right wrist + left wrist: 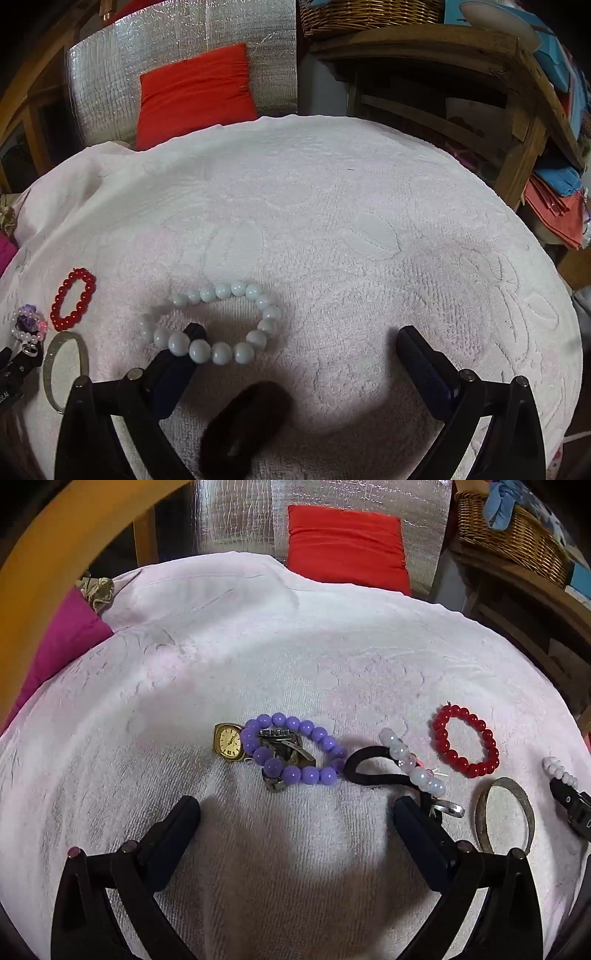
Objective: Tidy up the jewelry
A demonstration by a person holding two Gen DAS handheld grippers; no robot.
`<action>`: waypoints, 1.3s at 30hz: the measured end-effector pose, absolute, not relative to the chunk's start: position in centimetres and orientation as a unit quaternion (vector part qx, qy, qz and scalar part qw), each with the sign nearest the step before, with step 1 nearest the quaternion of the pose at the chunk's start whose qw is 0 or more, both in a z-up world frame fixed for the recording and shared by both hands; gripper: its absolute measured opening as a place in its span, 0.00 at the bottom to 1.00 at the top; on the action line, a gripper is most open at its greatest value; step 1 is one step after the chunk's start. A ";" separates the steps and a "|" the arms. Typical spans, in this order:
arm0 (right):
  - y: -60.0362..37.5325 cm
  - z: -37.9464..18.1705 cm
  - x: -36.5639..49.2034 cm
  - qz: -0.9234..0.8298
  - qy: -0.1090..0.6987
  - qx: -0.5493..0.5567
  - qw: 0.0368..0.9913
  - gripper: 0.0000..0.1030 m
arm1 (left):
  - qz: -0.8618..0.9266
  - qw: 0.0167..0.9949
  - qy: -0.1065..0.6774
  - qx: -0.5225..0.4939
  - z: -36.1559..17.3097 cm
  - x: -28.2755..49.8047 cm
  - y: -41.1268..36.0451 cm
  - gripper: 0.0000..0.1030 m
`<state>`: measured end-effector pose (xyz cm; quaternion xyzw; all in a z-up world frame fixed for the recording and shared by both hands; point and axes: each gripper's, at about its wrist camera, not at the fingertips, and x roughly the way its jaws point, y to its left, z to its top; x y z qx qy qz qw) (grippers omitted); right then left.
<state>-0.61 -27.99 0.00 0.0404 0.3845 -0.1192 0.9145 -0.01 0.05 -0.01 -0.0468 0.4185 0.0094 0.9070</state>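
White towel (332, 206) holds it all loose: watch (229, 742) tangled in purple beads (295, 749) left of the red bracelet (466, 740), white beads (218, 325) right; both grippers (295, 812) (299, 343) gape empty, sorting seemingly barely begun.

A red cushion (195, 92) leans on silver foil insulation (177, 55) beside a wooden shelf (443, 48) holding a wicker basket (369, 14).

A home: red cushion (195, 90), wicker basket (513, 535), towel-covered table (332, 206)
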 end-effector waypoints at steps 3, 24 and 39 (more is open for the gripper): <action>-28.0 0.0 -0.6 -0.119 0.386 0.041 0.914 1.00 | 0.005 0.908 0.415 -0.056 0.0 -0.1 0.4 1.00; -26.3 1.9 -3.4 -0.098 0.479 0.059 0.870 1.00 | 0.009 0.879 0.475 -0.041 1.6 -1.0 -0.4 1.00; -19.6 18.9 -22.9 -0.011 0.322 0.014 0.946 1.00 | 0.095 0.948 0.302 0.040 19.5 -23.4 1.5 1.00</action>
